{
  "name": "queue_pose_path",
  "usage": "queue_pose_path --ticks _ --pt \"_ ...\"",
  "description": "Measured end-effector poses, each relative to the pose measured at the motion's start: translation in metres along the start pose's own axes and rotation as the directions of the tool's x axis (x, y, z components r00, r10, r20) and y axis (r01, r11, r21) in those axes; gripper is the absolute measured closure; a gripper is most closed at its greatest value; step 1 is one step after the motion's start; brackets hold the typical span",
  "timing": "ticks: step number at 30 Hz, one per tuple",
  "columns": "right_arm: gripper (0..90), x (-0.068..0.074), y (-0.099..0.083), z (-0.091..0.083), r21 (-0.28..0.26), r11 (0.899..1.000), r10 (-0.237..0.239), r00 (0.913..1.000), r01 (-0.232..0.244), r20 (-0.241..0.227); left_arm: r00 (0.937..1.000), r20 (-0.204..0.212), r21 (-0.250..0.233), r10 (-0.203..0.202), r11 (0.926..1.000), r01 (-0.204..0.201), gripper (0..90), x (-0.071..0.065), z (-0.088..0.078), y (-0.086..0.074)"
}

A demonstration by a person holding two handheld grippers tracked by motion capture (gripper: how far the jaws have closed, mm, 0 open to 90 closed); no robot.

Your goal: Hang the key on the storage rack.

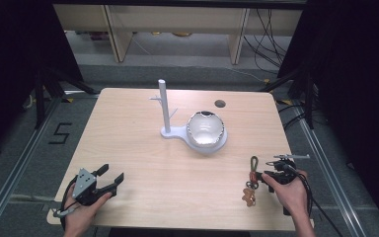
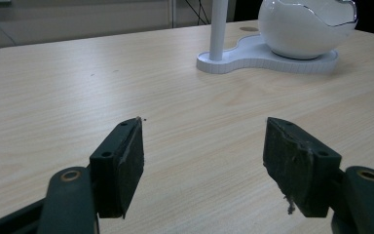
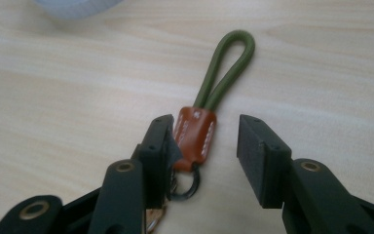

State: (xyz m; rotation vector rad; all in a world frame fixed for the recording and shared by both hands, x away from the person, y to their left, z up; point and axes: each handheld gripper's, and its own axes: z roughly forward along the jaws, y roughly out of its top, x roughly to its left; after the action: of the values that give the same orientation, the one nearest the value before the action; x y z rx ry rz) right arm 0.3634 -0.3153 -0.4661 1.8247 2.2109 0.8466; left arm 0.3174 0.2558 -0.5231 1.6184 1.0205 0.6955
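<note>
A keychain [image 1: 250, 180] lies at the table's front right: a green cord loop [image 3: 229, 68], a brown leather tab [image 3: 195, 136], a dark ring [image 3: 187, 185] and a small brown charm [image 1: 248, 197]. My right gripper [image 3: 205, 124] is open with its jaws on either side of the leather tab. One jaw touches the tab and the other stands apart from it. In the high view the right gripper [image 1: 258, 177] points left at the keychain. My left gripper [image 1: 112, 173] rests open at the front left, with nothing between its pads [image 2: 126, 156].
A white stand [image 1: 197, 136] sits mid-table, with an upright branched post [image 1: 164, 106] and a glossy white open-topped bowl [image 1: 206, 129]; the left gripper view has it far ahead [image 2: 268, 58]. A dark round hole [image 1: 220, 103] marks the table's far side. Bare wood lies between the grippers.
</note>
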Motion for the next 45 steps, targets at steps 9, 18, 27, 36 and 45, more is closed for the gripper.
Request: queue_pose_path --ticks 9,18,27,36,45 --pt "58.6 0.005 0.015 -0.007 0.132 0.99 -0.044 0.9989 0.042 0.017 0.9998 -0.019 0.02 -0.01 0.9997 0.011 31.6 0.0 0.0 0.0" --pt "59.1 0.014 0.032 -0.001 0.246 0.967 0.055 0.9961 -0.07 0.069 0.9999 -0.008 0.001 -0.012 0.9999 0.012 31.9 0.001 -0.001 -0.001" --pt "61.3 0.011 0.045 0.019 0.266 0.964 -0.028 0.9971 0.008 0.07 0.9998 -0.007 0.012 -0.019 0.9997 0.02 32.0 0.0 -0.003 -0.001" --pt "61.1 0.015 0.051 0.029 0.326 0.944 0.024 0.9948 -0.055 0.099 0.9998 -0.005 0.012 -0.02 0.9997 0.02 32.2 -0.001 -0.003 -0.001" --pt "58.7 0.021 0.055 0.039 0.376 0.925 -0.01 0.9908 -0.042 0.135 0.9997 0.006 0.007 -0.024 0.9997 0.024 32.3 -0.003 -0.002 -0.001"
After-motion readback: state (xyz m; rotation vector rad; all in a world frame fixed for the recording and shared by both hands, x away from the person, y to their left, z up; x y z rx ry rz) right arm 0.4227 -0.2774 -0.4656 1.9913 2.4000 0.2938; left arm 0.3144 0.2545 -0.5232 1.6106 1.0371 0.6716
